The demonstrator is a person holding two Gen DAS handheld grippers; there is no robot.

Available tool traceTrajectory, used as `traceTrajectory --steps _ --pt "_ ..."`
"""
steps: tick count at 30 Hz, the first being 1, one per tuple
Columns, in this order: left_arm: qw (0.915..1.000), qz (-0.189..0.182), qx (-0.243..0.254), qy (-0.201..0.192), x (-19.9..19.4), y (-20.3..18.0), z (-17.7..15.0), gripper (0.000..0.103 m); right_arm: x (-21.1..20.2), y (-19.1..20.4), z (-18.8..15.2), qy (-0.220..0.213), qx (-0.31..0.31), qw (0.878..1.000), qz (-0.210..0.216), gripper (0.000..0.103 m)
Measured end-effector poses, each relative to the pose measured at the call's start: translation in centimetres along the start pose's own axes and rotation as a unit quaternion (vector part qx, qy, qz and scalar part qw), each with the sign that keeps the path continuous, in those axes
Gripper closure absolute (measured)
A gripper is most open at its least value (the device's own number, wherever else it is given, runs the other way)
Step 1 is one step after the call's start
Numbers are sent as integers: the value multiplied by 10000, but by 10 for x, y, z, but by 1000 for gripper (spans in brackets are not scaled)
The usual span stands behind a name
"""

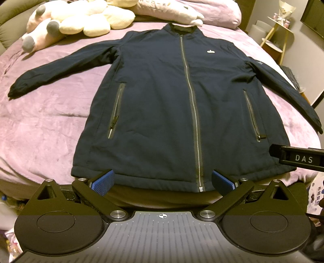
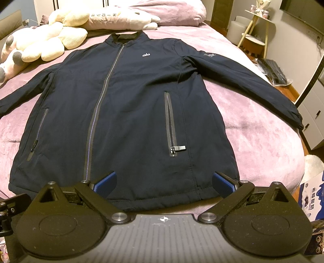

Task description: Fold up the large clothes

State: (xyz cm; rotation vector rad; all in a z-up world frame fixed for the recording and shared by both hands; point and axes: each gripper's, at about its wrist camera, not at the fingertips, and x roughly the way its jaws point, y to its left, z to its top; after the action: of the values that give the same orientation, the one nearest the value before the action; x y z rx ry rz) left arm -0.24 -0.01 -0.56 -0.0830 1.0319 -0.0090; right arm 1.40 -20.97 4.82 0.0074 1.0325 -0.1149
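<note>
Navy jacket point(image 1: 162, 101) laid face up on the bed point(image 1: 50, 121), zipped, both sleeves spread out to the sides, collar at the far end: flattened like this so fold lines can be set cleanly. Hem lies just ahead of both sets of fingers.

Left gripper point(image 1: 162, 183): fingers released, spread wide, holding nothing, straddling the hem near the main zipper's point(image 1: 190, 101) bottom end.

Right gripper point(image 2: 164, 183): fingers likewise apart and empty, over the hem below the pocket zipper point(image 2: 171, 125).

Judgement: nothing folded yet; likely about to choose grasp points.

Plush toys point(image 1: 81, 20) and pillow point(image 2: 121, 18) beyond the collar, clear of the work.
</note>
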Motion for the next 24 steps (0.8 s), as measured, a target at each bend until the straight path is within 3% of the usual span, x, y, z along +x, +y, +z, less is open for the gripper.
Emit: traceTrajectory --steps 24 --pt "10000 -17 -10 11 0 -2 -1 0 5 1 -4 41 -6 10000 3 3"
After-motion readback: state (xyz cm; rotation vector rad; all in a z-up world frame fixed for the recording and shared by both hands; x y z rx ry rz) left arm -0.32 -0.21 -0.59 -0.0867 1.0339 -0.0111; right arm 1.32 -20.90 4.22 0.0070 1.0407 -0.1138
